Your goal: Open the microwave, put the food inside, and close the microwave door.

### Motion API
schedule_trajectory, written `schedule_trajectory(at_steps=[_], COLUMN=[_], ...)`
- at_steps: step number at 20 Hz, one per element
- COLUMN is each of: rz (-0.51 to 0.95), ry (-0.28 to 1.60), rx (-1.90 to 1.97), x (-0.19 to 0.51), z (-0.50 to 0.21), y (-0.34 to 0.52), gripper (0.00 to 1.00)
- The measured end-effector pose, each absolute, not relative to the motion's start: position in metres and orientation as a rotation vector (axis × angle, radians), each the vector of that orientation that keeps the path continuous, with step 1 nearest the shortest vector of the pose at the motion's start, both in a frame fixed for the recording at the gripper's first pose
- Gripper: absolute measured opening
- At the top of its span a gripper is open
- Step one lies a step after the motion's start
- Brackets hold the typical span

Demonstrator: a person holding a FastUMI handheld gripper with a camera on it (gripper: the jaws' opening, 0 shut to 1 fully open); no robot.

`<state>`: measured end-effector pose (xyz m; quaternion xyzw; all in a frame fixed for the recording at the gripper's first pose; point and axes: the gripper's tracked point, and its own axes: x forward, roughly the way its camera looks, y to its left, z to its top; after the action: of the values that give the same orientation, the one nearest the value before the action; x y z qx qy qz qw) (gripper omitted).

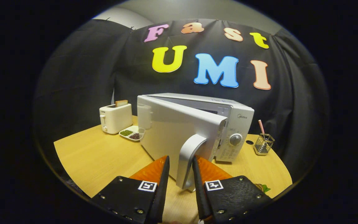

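Note:
A white microwave (238, 124) stands on the wooden table (98, 155) just ahead of me. Its door (172, 133) is swung partly out towards me, hinged on the left. The pale curved door handle (190, 155) sits between my fingers, and my gripper (181, 158) is shut on it. To the right of my right finger (210, 172), a bit of green leafy food (264, 188) peeks out at the table's near edge, mostly hidden. The microwave's inside is hidden by the door.
A white toaster (116, 118) with a bread slice stands at the back left. Next to it lies a white divided dish (132, 133) with green and dark beans. A wire holder (263, 144) with a striped straw stands to the right of the microwave.

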<state>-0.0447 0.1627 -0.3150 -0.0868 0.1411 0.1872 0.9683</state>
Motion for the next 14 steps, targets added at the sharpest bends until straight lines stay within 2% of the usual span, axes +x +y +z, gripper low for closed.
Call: schedule_trajectory(at_steps=[14], rz=[0.731], ry=[0.379], rx=[-0.147], x=[-0.160], z=[-0.308], y=[0.292], gripper=[0.42])
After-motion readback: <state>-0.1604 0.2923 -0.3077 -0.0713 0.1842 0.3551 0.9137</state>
